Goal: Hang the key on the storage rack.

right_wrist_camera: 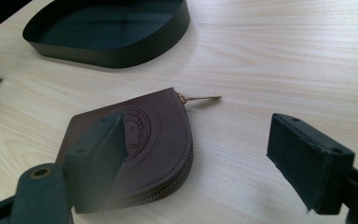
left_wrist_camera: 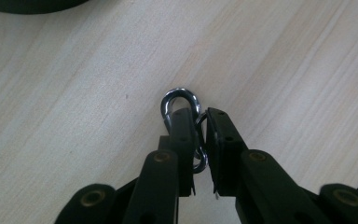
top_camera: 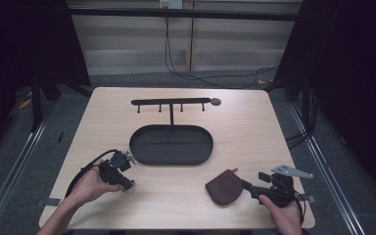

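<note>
A silver metal snap clip (left_wrist_camera: 181, 99) lies on the pale wooden table (top_camera: 235, 127). My left gripper (left_wrist_camera: 200, 122) points down at the clip, and its jaws are pressed together on the clip's lower part, leaving the rounded loop sticking out ahead. In the high view the left gripper (top_camera: 126, 184) sits at the front left, held by a hand. A brown leather zip pouch (right_wrist_camera: 158, 135) with an embossed seal lies flat at the front right, also seen as the pouch (top_camera: 223, 187). My right gripper (right_wrist_camera: 200, 163) is open wide, its left jaw over the pouch's edge and its right jaw over bare table.
A black oval tray (top_camera: 138, 147) stands mid-table, its wall (right_wrist_camera: 121, 53) beyond the pouch. Behind the tray a black rack (top_camera: 171, 102) with several small hooks stands on a post. The pouch's gold zip pull (right_wrist_camera: 203, 98) points away to the right.
</note>
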### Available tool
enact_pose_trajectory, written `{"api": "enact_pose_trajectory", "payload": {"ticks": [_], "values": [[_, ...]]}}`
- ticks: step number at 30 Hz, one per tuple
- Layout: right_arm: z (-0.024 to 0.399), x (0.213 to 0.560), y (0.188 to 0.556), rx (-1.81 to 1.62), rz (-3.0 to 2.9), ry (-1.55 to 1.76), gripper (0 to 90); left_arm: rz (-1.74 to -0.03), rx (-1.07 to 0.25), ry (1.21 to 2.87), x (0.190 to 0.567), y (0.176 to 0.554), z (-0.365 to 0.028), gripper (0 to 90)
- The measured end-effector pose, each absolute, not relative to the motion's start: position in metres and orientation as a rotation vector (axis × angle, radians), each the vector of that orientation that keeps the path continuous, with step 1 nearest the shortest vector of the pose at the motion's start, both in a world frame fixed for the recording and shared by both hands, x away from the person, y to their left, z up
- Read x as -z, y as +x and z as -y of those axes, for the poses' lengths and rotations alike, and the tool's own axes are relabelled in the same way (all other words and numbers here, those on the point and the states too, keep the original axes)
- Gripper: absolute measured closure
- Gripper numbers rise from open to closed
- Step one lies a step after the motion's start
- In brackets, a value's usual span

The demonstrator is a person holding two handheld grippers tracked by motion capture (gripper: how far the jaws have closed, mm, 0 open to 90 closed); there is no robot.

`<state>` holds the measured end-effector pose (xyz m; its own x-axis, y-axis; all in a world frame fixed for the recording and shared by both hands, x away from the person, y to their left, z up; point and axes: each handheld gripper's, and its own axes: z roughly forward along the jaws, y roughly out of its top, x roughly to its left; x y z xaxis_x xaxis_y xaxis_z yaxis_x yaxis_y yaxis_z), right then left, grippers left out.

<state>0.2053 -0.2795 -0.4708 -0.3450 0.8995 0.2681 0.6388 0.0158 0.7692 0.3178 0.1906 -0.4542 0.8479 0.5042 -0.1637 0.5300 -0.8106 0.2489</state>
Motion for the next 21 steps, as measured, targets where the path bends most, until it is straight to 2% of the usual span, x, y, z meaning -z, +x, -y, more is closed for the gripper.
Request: {"api": "enact_pose_trajectory", "payload": {"ticks": [3, 13, 21], "values": [[0.28, 0.471, 0.206, -1.239, -1.999, 1.588, 19.1, -0.789, 0.138, 2.727, 0.452, 0.317, -0.191, 87.9], [0.28, 0.471, 0.206, -1.235, -1.995, 1.598, 18.9, -0.788, 0.174, 2.707, 0.444, 0.315, -0.193, 88.9], [0.28, 0.471, 0.206, -1.235, -1.993, 1.602, 18.9, -0.776, 0.143, 2.738, 0.443, 0.312, -0.186, 89.3]]}}
